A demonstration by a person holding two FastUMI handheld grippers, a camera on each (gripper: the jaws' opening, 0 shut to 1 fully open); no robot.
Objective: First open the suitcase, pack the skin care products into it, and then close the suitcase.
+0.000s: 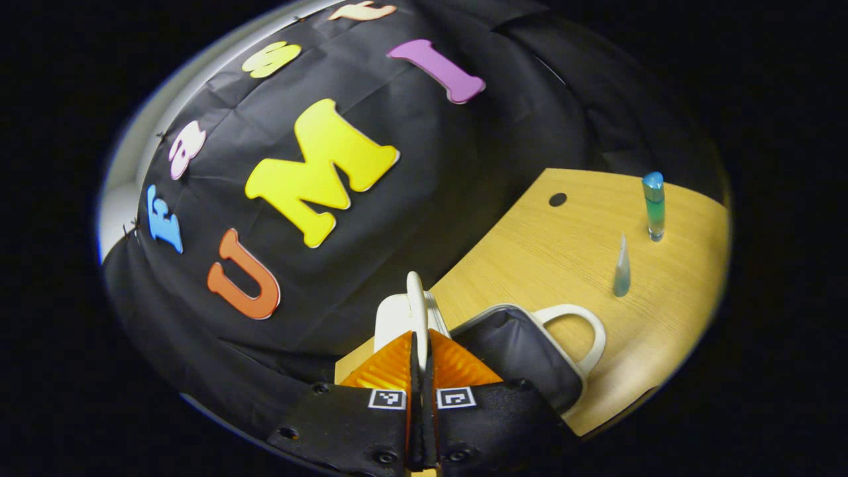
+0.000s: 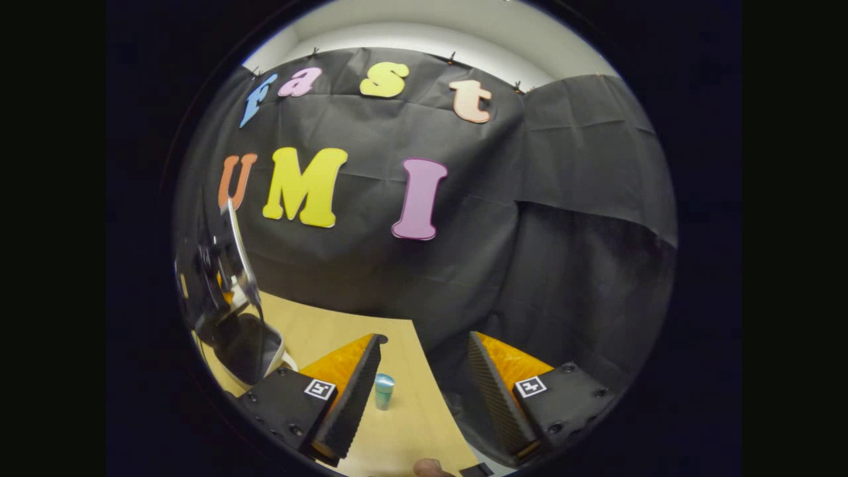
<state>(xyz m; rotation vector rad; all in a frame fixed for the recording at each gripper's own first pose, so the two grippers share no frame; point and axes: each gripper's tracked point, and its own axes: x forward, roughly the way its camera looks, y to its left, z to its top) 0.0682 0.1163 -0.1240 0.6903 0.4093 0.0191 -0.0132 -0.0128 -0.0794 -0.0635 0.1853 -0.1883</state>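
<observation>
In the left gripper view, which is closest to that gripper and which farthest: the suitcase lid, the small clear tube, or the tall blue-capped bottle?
1. Suitcase lid, pinched between the left gripper's fingers.
2. Small clear tube, standing on the table to the right.
3. Blue-capped bottle, farther back right.

Both grippers have black screw-fastened bodies bearing square black-and-white markers

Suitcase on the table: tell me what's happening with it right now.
A person holds a hand-held gripper in each hand. The left hand-held gripper is pinched shut on the thin white edge of the suitcase lid, holding the suitcase open on the wooden table. The right hand-held gripper is open above the table, near a blue-capped bottle. That bottle and a small clear tube stand on the table, not yet packed.
</observation>
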